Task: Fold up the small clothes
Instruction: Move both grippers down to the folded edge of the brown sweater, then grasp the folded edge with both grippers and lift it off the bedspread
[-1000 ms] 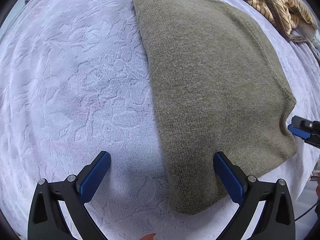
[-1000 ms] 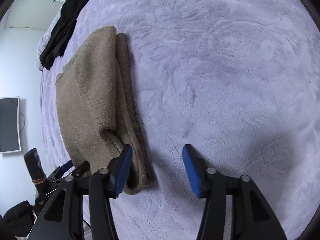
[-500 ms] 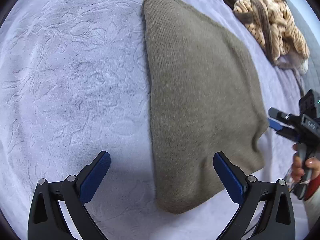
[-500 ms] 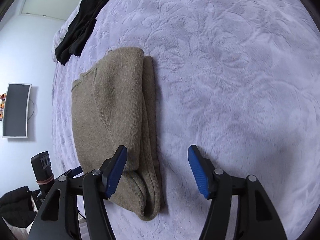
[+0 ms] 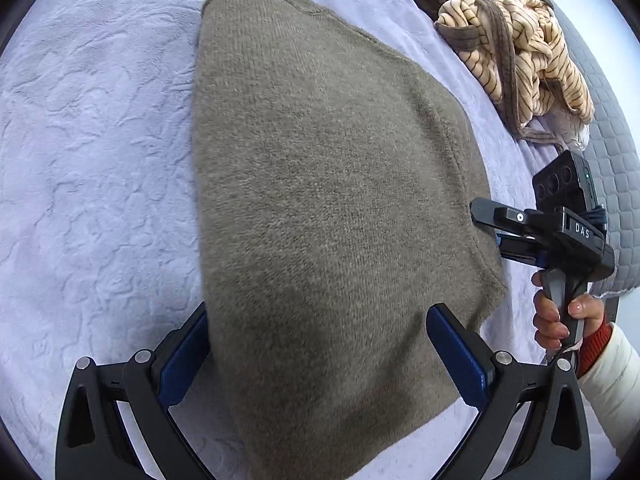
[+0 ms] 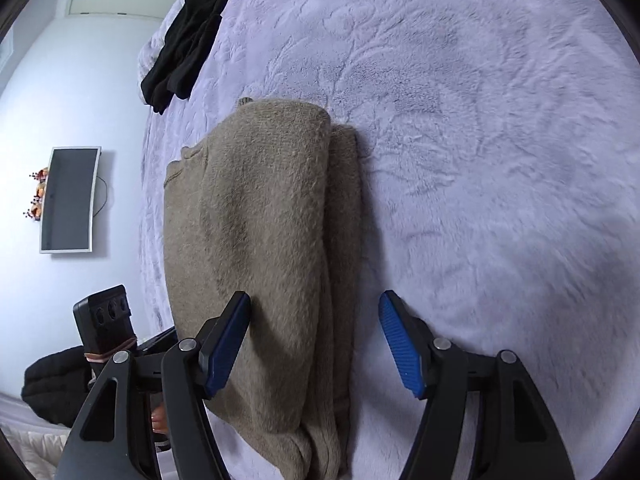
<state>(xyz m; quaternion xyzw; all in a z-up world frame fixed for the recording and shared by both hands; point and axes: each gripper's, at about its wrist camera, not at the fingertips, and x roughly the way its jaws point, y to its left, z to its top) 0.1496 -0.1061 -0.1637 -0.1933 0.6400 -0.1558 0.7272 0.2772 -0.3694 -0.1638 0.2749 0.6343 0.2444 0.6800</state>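
An olive-brown knitted sweater lies folded in a long stack on the pale lilac bed cover. My left gripper is open wide, and the sweater's near end lies between its blue pads without being pinched. My right gripper has its jaws opening over the sweater, astride its layered folded edge, and the pads stand clear of the cloth. In the left wrist view the right gripper reaches in at the sweater's right side, held by a person's hand.
A crumpled tan striped garment lies at the far right, beside a grey quilted cover. Black clothes lie at the bed's far edge. A dark screen hangs on the wall. Plush bed cover spreads to the right.
Both grippers have moved in over the sweater. The left one now straddles its near end, and the right one's jaws have widened across the folded edge.
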